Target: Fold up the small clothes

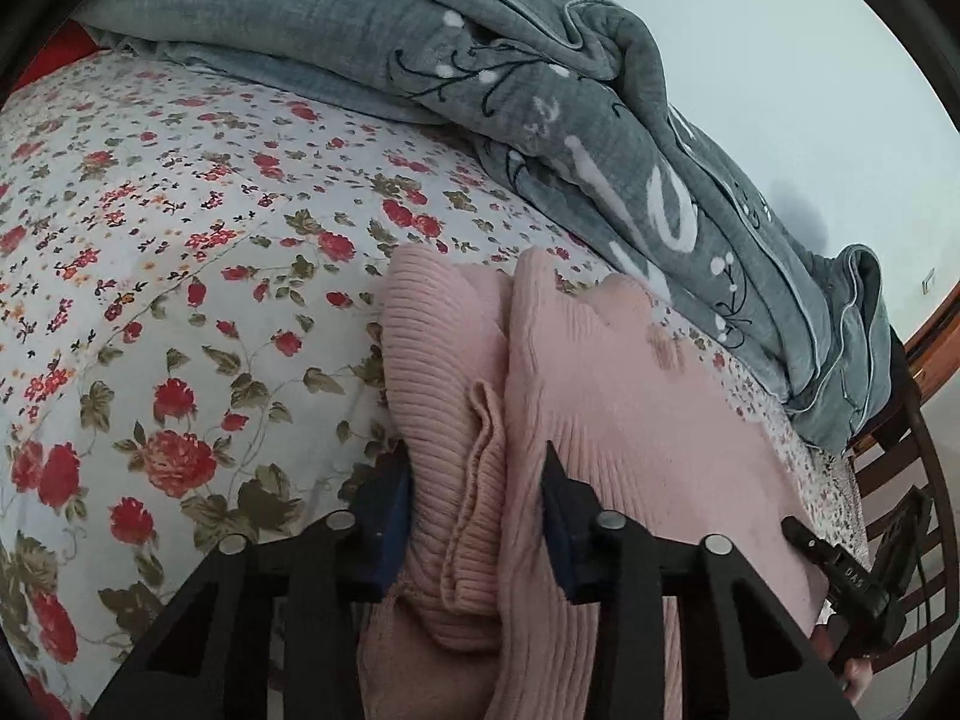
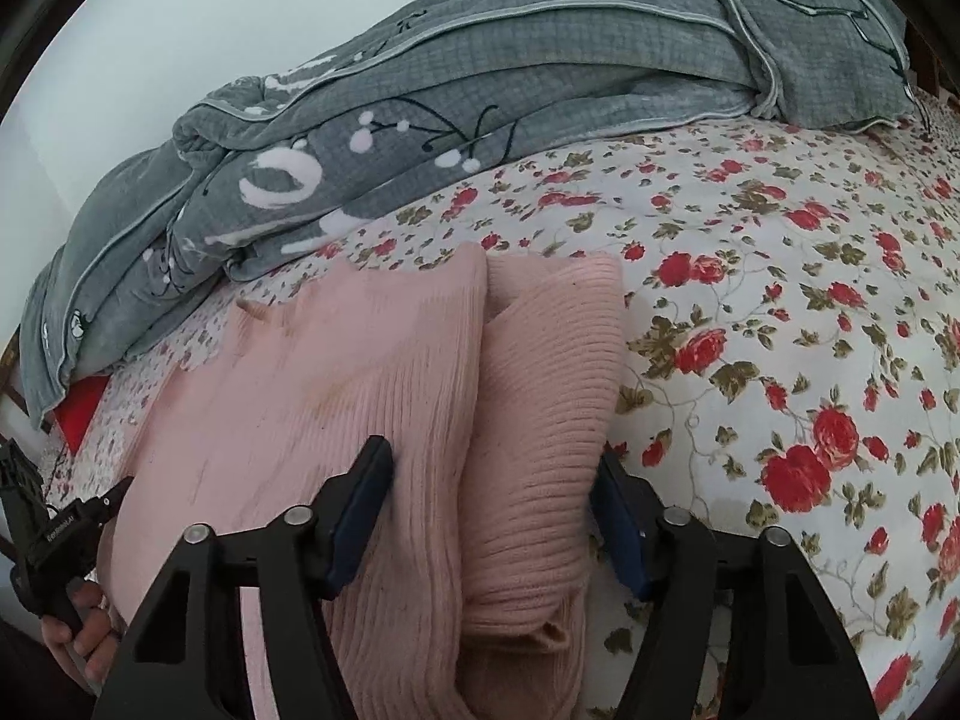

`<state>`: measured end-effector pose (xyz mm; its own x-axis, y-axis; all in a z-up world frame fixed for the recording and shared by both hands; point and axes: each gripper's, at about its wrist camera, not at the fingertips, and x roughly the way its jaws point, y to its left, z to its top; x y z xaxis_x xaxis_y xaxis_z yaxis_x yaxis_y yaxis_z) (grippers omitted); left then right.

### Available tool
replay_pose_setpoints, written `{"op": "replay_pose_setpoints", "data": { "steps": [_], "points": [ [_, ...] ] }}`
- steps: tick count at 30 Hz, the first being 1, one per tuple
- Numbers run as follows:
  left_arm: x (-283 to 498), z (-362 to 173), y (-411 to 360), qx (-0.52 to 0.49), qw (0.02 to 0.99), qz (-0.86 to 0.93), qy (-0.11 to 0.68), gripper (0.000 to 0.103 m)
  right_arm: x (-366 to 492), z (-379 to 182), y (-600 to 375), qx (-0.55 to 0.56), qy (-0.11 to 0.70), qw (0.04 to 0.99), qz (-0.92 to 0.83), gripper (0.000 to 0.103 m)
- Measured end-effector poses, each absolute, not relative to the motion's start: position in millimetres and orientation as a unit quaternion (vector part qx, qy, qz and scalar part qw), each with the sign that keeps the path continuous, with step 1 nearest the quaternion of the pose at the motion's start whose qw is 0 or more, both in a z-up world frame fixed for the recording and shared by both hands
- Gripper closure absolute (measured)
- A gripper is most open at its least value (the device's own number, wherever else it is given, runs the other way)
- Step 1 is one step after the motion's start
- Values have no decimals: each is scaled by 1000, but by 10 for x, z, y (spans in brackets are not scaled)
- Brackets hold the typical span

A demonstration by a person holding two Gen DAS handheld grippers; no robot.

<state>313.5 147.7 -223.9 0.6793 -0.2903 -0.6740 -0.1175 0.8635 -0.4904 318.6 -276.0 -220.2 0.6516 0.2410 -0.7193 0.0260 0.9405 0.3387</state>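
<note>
My left tool (image 1: 477,480) is clamped on a bunched fold of the pink sweater (image 1: 612,396), both pads sunk into the knit. My right tool (image 2: 489,480) straddles the sweater's rolled sleeve (image 2: 543,420), one finger pressing the body, the other at the sleeve's outer edge, though I cannot tell if it's gripping. The sweater lies on the floral bed (image 2: 780,300), just beside the heaped grey blanket (image 2: 480,78).
</note>
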Motion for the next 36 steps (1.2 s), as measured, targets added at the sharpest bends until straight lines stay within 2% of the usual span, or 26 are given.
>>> {"op": "replay_pose_setpoints", "data": {
  "steps": [3, 6, 16, 30, 36],
  "points": [
    [3112, -2233, 1493, -265, 880, -58, 390, 78, 3170, -2203, -2789, 170, 409, 894, 69, 67],
    [3091, -2204, 1490, -263, 883, -61, 384, 80, 3158, -2194, -2856, 191, 402, 892, 77, 76],
    [2940, -2051, 1451, -272, 884, -75, 373, 82, 2836, -1950, -2926, 188, 358, 909, 100, 80],
    [2072, -1952, 1157, -195, 905, -83, 368, 82, 1997, -1955, -3209, 216, 328, 914, 103, 80],
    [1783, -1937, 1092, -149, 917, -72, 362, 80, 1716, -2002, -3135, 184, 319, 926, 88, 79]
  ]
}}
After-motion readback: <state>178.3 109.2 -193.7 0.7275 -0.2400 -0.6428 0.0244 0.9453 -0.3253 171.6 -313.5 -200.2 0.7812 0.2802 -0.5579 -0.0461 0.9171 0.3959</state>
